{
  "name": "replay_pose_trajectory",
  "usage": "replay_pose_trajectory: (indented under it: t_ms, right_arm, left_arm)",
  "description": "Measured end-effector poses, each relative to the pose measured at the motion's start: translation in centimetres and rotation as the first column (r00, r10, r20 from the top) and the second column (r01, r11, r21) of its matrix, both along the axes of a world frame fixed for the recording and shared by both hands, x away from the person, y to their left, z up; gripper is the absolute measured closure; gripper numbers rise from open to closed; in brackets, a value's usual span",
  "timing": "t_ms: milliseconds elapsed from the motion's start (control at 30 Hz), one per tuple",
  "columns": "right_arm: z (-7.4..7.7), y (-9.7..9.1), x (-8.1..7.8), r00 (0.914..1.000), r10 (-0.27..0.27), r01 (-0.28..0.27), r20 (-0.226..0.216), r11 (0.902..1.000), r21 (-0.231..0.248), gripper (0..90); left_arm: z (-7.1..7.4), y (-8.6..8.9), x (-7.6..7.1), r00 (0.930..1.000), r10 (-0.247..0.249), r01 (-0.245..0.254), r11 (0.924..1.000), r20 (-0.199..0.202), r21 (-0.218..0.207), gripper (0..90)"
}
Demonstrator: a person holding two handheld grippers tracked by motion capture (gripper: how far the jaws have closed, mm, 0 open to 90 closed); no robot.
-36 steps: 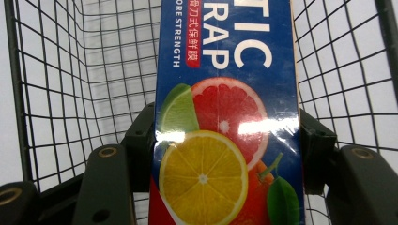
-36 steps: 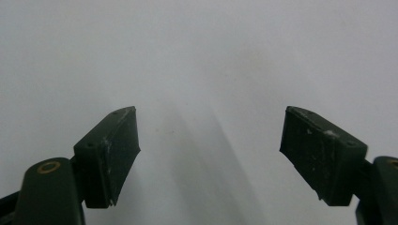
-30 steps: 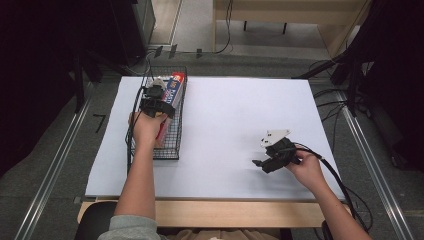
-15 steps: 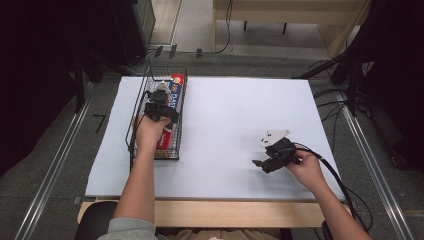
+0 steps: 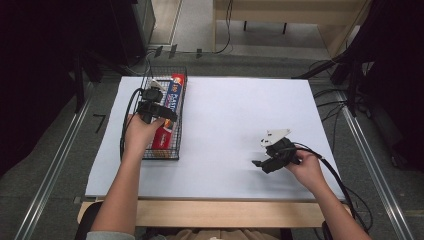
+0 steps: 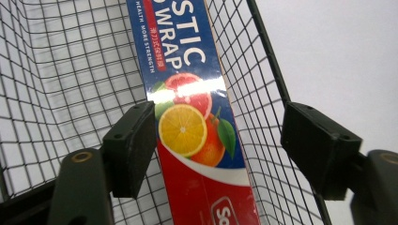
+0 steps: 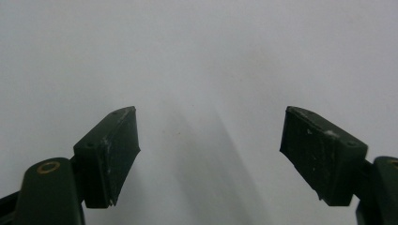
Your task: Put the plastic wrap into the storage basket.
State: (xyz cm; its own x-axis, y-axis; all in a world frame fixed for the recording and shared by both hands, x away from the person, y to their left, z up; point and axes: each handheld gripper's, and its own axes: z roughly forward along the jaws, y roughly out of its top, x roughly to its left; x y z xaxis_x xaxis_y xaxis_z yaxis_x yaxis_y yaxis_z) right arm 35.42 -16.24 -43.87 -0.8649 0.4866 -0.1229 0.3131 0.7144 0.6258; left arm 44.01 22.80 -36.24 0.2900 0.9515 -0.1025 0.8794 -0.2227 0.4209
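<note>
A wire basket (image 5: 150,150) sits at the left edge of the white-covered desk (image 5: 240,110), holding a plastic wrap box (image 5: 170,107) laid lengthwise against its right wall. The left claw (image 5: 156,111) hangs over the basket, jaws spread wide: one over the box's left edge, the other outside the right wall. The right claw (image 5: 261,163) is also wide open, low over bare sheet, well apart from the basket, with free surface all around.
</note>
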Motion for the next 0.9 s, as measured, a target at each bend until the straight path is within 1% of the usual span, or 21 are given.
replay_pose_trajectory:
  t_ms: [33, 100, 200, 267, 367, 433, 467, 500, 533, 567, 600, 667, 700, 767, 800, 833, 867, 900]
  right_arm:
    - [0.0, 0.0, 0.0, 1.0, -0.002, 0.002, -0.007, 0.9999, 0.017, 20.4]
    - [0.0, 0.0, 0.0, 1.0, 0.0, 0.0, -0.008, 0.9998, 0.019, 20.3]
    - [0.0, 0.1, 0.0, 0.9999, -0.004, 0.004, -0.011, 0.9999, 0.013, 20.3]
    - [0.0, 0.0, 0.0, 1.0, -0.002, 0.002, -0.008, 0.9998, 0.02, 20.3]
    - [0.0, 0.0, 0.1, 0.9999, -0.001, 0.001, -0.015, 0.9998, 0.019, 20.3]
    - [-0.1, 0.1, 0.0, 0.9998, -0.003, 0.004, -0.019, 0.9999, 0.015, 20.3]
    - [-0.1, 0.1, 0.0, 0.9998, -0.003, 0.004, -0.019, 0.9999, 0.015, 20.3]
    - [0.0, 0.0, 0.1, 0.9998, 0.0, 0.0, -0.02, 0.9999, 0.014, 20.3]
    - [0.0, 0.0, 0.1, 0.9998, 0.0, 0.0, -0.02, 0.9999, 0.014, 20.3]
    - [0.0, 0.0, 0.1, 0.9997, 0.002, -0.002, -0.025, 0.9999, 0.016, 20.3]
    - [0.0, -0.1, 0.2, 0.9992, 0.006, -0.005, -0.039, 0.9996, 0.027, 20.3]
    - [0.0, -0.1, 0.2, 0.9991, 0.008, -0.007, -0.043, 0.9995, 0.029, 20.3]
    - [0.0, -0.1, 0.3, 0.9988, 0.007, -0.006, -0.048, 0.9996, 0.029, 20.3]
    - [-0.1, -0.1, 0.3, 0.9986, 0.005, -0.004, -0.052, 0.9998, 0.021, 20.3]
    - [-0.1, -0.1, 0.3, 0.9985, 0.006, -0.005, -0.054, 0.9998, 0.019, 20.3]
    - [-0.1, -0.1, 0.3, 0.9985, 0.007, -0.006, -0.054, 0.9998, 0.019, 20.3]
    - [-0.1, -0.1, 0.3, 0.9983, 0.007, -0.006, -0.057, 0.9998, 0.021, 20.3]
    - [-0.1, -0.1, 0.4, 0.9984, 0.009, -0.007, -0.057, 0.9996, 0.026, 20.3]
  left_arm:
    - [0.0, 0.0, -0.3, 0.9995, -0.03, 0.03, 0.9995, -0.002, -0.011, 28.6]
    - [-0.1, -0.2, -0.9, 0.9982, -0.06, 0.06, 0.998, -0.008, -0.022, 28.8]
    - [-0.2, -0.4, -1.7, 0.9948, -0.101, 0.101, 0.9935, 0.003, -0.051, 28.6]
    - [-0.2, -0.6, -2.3, 0.9918, -0.127, 0.128, 0.9906, 0.011, -0.049, 28.0]
    - [0.0, -0.8, -2.9, 0.9877, -0.154, 0.155, 0.9855, 0.028, -0.068, 27.6]
    - [0.1, -1.1, -3.4, 0.9835, -0.176, 0.179, 0.9812, 0.041, -0.073, 27.6]
    - [0.1, -1.3, -3.7, 0.9785, -0.201, 0.204, 0.9755, 0.049, -0.082, 27.6]
    - [0.1, -1.4, -4.0, 0.9751, -0.216, 0.219, 0.9719, 0.052, -0.086, 28.1]
    - [0.0, -1.6, -4.2, 0.9701, -0.234, 0.239, 0.9672, 0.062, -0.085, 28.1]
    - [0.0, -1.8, -4.5, 0.9645, -0.256, 0.26, 0.9626, 0.066, -0.075, 28.7]
    - [0.0, -2.0, -4.8, 0.9615, -0.266, 0.271, 0.9597, 0.07, -0.075, 28.9]
    - [0.0, -2.3, -5.3, 0.956, -0.282, 0.288, 0.9546, 0.081, -0.076, 28.9]
    - [0.1, -2.4, -5.6, 0.9507, -0.295, 0.303, 0.9495, 0.095, -0.082, 29.0]
    - [0.1, -2.8, -6.2, 0.9436, -0.314, 0.323, 0.9426, 0.107, -0.085, 29.2]
    - [0.1, -3.0, -6.5, 0.9363, -0.333, 0.343, 0.9358, 0.111, -0.082, 29.2]
    - [0.1, -3.1, -6.7, 0.9313, -0.344, 0.354, 0.9318, 0.121, -0.08, 29.2]
    - [0.1, -3.3, -7.1, 0.9229, -0.363, 0.375, 0.9228, 0.13, -0.089, 29.2]
    - [0.1, -3.5, -7.4, 0.9193, -0.372, 0.385, 0.9173, 0.129, -0.101, 29.2]
